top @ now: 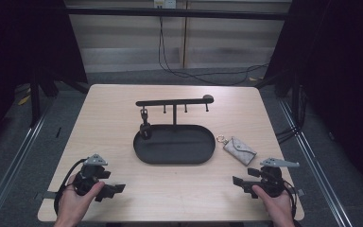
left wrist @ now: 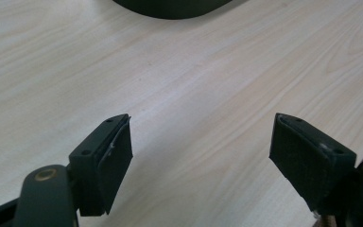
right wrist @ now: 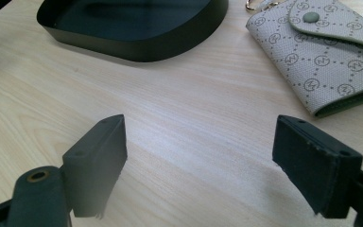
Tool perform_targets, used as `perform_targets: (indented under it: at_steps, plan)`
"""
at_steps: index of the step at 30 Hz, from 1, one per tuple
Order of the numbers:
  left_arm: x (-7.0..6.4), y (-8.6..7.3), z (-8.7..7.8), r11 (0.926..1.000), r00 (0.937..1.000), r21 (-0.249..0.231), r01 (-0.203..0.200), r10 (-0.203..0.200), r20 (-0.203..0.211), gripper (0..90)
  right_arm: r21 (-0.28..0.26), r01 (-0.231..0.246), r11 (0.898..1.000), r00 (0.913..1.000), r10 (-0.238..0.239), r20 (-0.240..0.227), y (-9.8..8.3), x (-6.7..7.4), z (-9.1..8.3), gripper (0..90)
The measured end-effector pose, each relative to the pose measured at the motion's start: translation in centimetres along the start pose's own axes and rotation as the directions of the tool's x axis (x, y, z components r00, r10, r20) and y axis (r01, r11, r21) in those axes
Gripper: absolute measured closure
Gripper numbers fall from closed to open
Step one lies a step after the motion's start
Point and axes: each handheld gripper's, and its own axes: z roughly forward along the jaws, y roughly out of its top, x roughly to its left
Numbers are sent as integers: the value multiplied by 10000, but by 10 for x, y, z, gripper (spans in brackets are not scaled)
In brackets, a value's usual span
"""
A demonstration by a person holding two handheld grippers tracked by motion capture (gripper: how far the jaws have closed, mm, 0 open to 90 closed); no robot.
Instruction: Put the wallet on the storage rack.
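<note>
While both grippers rest low over the near edge of the table [top: 108, 101], the pouch [top: 239, 150] lies flat on the wood just right of the tray [top: 144, 154], apart from it and ahead of the right gripper [top: 238, 181].

Pouch orientation: in the high view its long axis runs diagonally, from the gold ring [top: 221, 139] at the far-left end to the near-right end. The ring end points toward the tray. In the right gripper view the pouch [right wrist: 321, 56] sits upper right; its flap faces up and is closed with a round snap [right wrist: 310, 17].

Markings: the pale fabric carries a repeating pattern of dotted diamonds with a small round emblem at each crossing. The emblems are too small to read as letters. A green edge shows along the lower side.

Left gripper [top: 113, 190]: jaws wide apart, nothing between them; bare wood lies beneath in the left gripper view [left wrist: 201, 146].

Right gripper: jaws wide apart, nothing between them [right wrist: 198, 161]; the pouch is beyond the right jaw, not touched.

Tray: dark oval, with a stand [top: 174, 101] rising from its far side. The stand's crossbar carries short pegs, and a small dark item [top: 144, 124] hangs at its left.
</note>
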Motion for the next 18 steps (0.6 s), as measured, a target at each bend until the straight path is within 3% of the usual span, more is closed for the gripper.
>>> perform_targets:
  at_steps: [1,5,9,14,16,18]
  plan:
    - [-1,-4,2,9999,9997,119,47,-50,235,204,12,32,10000,10000,-32,12,0,0,0,193]
    - [-5,-15,6,9997,9987,225,-20,9,507,219,22,104,9999,9999,-104,130,0,1,1,208]
    - [-3,-19,5,10000,9993,-23,-65,66,381,219,32,148,9999,9997,-149,192,0,2,0,214]
    - [3,-29,3,9995,9987,-237,195,-183,467,219,120,-7,9999,9998,4,222,3,0,-1,208]
    - [3,-30,-1,9978,9997,-660,49,-34,235,219,218,48,9998,9998,-52,206,6,0,-2,206]
    - [1,-31,0,9991,9992,-410,54,-37,406,219,325,252,9992,9992,-262,315,9,1,-2,203]
